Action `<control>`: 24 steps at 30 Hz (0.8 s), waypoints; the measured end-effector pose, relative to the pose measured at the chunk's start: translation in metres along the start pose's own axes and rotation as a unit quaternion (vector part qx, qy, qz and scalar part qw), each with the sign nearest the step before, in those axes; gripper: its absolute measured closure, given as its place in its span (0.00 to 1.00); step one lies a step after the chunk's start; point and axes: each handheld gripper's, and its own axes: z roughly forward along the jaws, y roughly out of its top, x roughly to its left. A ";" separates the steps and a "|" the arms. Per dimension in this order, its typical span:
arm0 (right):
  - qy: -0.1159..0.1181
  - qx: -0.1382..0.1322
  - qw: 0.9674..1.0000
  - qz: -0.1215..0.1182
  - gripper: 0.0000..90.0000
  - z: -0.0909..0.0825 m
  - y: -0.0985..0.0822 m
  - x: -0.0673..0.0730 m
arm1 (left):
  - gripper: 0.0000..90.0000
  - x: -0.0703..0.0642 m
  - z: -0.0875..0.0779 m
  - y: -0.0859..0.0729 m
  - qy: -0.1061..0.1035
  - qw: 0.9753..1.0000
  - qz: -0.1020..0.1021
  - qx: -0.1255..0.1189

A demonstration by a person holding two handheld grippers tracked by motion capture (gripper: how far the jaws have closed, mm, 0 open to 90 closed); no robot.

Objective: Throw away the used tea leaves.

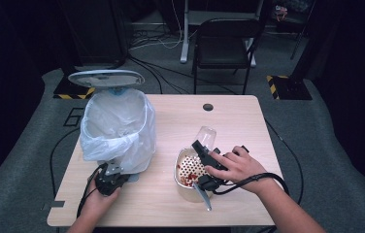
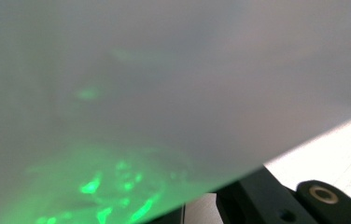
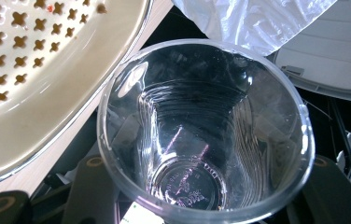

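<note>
Clear plastic cup (image 3: 206,135), ribbed along its wall and empty, lies tilted between the jaws of the right gripper (image 1: 204,154), which clasp it from both sides; embossed writing on its base is too faint to read. It hangs over the far right rim of one cream oval strainer basin (image 1: 180,160) at the near right of the light wooden table (image 1: 171,204). The basin's insert has cross-shaped holes with red scraps scattered on it. One metal utensil handle (image 1: 203,196) sticks out over its near edge. At the left stands one white bin (image 1: 117,126) lined with a translucent plastic bag, its lid (image 1: 106,77) raised. The left gripper (image 1: 108,180) sits clenched at the bin's near foot, against the bag.
</note>
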 end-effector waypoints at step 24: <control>0.172 -0.077 0.891 0.412 0.51 0.013 -0.043 -0.037 | 1.00 0.002 -0.001 0.001 0.000 1.000 0.010 0.006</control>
